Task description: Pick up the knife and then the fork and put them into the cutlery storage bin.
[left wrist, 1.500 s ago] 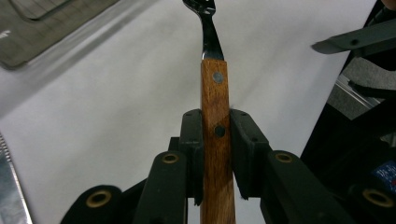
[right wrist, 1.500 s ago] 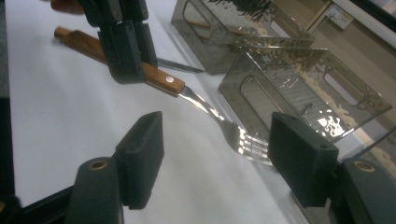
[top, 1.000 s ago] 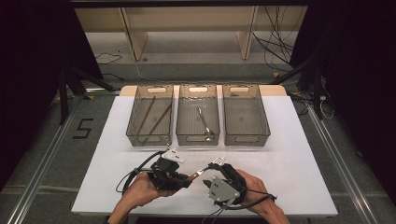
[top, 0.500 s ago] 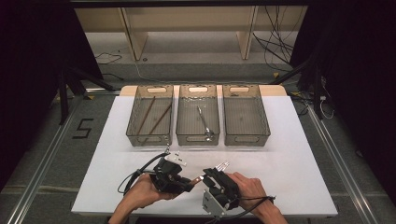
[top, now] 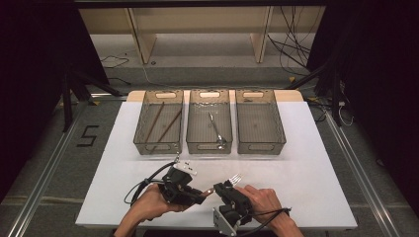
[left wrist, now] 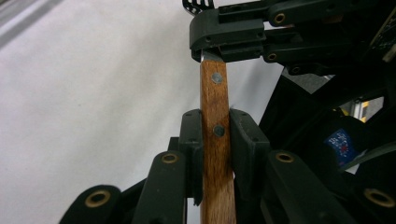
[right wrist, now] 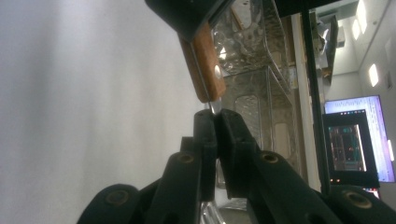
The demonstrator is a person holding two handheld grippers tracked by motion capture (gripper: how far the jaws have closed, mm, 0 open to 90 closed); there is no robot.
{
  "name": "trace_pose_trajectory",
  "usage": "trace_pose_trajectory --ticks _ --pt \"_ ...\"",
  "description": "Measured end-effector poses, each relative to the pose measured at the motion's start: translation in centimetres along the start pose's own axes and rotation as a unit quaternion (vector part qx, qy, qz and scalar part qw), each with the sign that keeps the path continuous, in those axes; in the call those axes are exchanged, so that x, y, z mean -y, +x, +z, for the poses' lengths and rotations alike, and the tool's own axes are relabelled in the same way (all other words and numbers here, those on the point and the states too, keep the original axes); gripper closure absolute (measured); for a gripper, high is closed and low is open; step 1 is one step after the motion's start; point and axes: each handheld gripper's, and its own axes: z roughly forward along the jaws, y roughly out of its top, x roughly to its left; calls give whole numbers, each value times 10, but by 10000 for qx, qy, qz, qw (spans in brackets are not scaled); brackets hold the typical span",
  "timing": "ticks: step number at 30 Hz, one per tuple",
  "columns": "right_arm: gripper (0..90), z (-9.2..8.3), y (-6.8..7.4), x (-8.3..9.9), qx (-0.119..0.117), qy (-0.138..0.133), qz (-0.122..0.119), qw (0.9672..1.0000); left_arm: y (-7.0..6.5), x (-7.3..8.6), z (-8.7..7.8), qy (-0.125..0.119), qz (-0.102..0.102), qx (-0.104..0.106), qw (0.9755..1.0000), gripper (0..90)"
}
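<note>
Near the front edge of the white mat (top: 306, 163), well in front of the three bins, both grippers hold one fork (top: 235, 178) between them. The left gripper (top: 205, 193) is clenched on the fork's wooden handle (left wrist: 215, 140), its pads pressing the wood from both sides just by a rivet. The right gripper (top: 221, 187) has just been closing, and its jaws now pinch the metal neck of the fork where it leaves the handle (right wrist: 204, 65). In the high view the tines stick out past the right gripper, pointing toward the bins, and the fork is lifted off the mat. The two grippers meet nearly tip to tip, the left one coming from the left, the right one from the front right.

Beyond the fork, the left bin (top: 143, 143) holds two brown chopsticks (top: 169, 126) lying lengthwise. The middle bin (top: 192, 144) holds a metal utensil (top: 216, 131). The right bin (top: 281, 140) stands just beside the middle one.
</note>
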Motion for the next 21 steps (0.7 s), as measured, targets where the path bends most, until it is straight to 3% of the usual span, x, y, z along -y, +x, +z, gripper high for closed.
trace_pose_trajectory --ticks 2,8,13,18,21 --pt "890 0 0 0 -58 47 22 10000 0 0 -1 -54 -30 -52 10000 716" --pt "893 0 -4 5 -102 131 65 9998 1 0 -15 -420 -82 -194 9989 448" --pt "893 -2 -12 16 -153 324 293 9989 10 5 -33 -745 -233 -256 9966 367" --pt "892 -5 -24 35 -149 559 678 9960 18 12 -52 -1183 -326 -436 9915 289" --pt "892 -8 -35 46 -72 641 973 9932 22 16 -61 -1421 -306 -704 9869 262"
